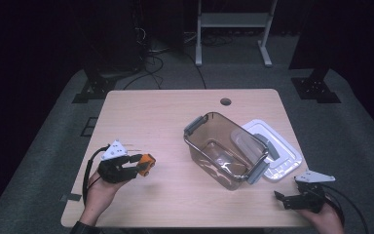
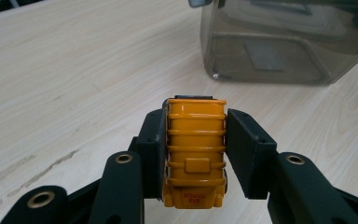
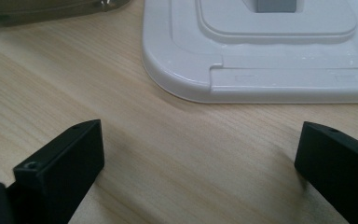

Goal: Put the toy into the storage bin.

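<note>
- Left gripper (image 1: 137,165) clamps an orange toy school bus (image 2: 196,154) above the table (image 1: 175,122).
- Right gripper (image 3: 200,172) rests with jaws wide apart near the white lid (image 3: 261,70).

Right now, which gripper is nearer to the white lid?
Right. The right gripper sits just in front of the white lid, jaws open. The left gripper, holding the toy bus, is across the container.

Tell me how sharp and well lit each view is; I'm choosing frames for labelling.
High view: table lit, surroundings nearly black, detail soft. Left gripper view: toy school bus crisp between the left tool pads, container slightly soft. Right gripper view: white lid bright, the right tool blurred up close.
</note>
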Demonstrator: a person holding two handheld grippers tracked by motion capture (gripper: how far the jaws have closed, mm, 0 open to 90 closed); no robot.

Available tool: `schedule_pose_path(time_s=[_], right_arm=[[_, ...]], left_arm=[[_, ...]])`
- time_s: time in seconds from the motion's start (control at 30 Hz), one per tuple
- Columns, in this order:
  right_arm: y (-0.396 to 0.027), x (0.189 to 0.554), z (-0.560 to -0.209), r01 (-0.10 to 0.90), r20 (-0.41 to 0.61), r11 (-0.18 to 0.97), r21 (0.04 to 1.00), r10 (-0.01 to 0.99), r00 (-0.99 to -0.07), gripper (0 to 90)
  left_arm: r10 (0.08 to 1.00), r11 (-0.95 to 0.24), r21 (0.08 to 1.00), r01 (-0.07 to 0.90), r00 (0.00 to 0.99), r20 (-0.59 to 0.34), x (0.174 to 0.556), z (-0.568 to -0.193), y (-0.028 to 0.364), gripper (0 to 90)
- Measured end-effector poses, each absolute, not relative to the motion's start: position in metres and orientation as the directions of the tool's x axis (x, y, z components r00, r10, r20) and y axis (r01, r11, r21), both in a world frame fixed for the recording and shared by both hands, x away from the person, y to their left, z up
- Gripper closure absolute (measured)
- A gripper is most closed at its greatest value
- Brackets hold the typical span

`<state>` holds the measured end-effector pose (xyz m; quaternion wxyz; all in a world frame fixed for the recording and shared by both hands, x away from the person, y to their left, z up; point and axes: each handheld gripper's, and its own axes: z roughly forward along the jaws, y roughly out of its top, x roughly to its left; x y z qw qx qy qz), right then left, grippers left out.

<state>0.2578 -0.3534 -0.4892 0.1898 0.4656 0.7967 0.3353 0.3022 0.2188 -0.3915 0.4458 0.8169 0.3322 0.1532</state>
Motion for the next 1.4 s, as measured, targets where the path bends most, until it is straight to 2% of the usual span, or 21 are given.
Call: schedule_pose_path(time_s=[1.4], right_arm=[[-0.353,0.257,-0.489,0.615,0.010,0.340,0.711,0.870,-0.492,0.3]], left_arm=[[0.596,-0.348,0.892,0.288,0.803,-0.026,0.331,-0.342,0.156,59.2]])
